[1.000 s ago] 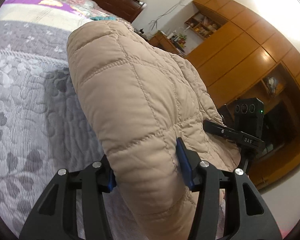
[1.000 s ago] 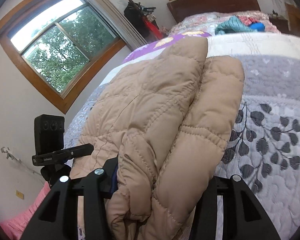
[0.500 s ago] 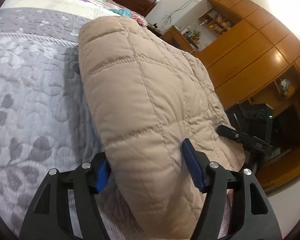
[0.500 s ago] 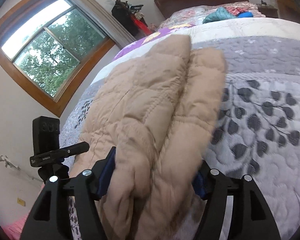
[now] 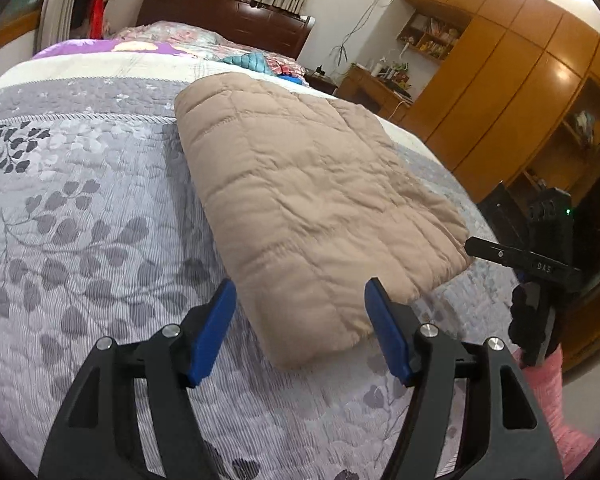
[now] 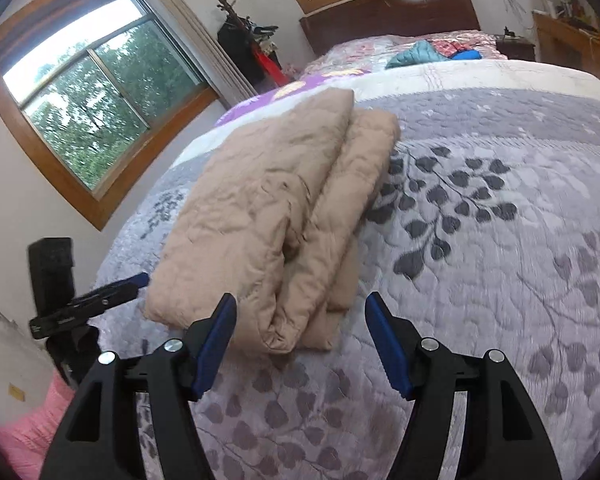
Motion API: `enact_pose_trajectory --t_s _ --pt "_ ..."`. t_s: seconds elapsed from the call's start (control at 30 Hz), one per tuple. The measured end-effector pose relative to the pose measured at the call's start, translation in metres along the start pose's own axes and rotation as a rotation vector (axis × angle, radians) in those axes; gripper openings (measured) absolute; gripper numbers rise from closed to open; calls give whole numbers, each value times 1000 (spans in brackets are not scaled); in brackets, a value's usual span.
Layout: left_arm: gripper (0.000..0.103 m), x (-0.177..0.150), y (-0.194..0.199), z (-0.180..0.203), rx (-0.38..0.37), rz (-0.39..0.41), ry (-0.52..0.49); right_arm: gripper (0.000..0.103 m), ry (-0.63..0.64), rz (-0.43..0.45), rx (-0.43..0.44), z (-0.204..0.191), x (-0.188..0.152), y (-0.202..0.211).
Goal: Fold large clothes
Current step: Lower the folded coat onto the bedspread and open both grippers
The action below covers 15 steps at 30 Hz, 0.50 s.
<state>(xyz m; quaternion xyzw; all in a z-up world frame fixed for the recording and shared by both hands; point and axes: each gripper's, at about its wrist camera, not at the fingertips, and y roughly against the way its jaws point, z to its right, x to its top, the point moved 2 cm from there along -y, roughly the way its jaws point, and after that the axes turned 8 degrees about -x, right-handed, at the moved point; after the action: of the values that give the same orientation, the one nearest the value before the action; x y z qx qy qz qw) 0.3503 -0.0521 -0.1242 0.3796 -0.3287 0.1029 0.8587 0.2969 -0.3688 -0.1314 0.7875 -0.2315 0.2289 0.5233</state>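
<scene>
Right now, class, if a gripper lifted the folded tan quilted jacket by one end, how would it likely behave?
The folded tan quilted jacket would probably sag and unfold: its layers lie loose, unfastened. Its puffy stitched padding suggests it is light for its bulk. It looks soft, so it would likely compress under a grip, and a push might shift only the top layer.

White letters reading "DAS" stand on the flat black bar of the black camera-topped handheld gripper (image 5: 538, 266) at the right edge of the left wrist view. In the right wrist view, the small white marking on the matching black bar (image 6: 62, 320) is too blurred to read.
</scene>
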Motion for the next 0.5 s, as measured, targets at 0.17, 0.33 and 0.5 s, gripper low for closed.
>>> enact_pose_trajectory --t_s 0.17,0.33,0.5 --pt "66 -13 -12 -5 57 -33 -20 66 -32 -45 -29 1 -1 -16" --pt "67 -19 -25 -17 47 -61 2 66 -64 -97 -46 10 -8 -37" --pt "67 -17 -17 -17 52 -54 16 66 -59 -76 -62 7 -6 -27"
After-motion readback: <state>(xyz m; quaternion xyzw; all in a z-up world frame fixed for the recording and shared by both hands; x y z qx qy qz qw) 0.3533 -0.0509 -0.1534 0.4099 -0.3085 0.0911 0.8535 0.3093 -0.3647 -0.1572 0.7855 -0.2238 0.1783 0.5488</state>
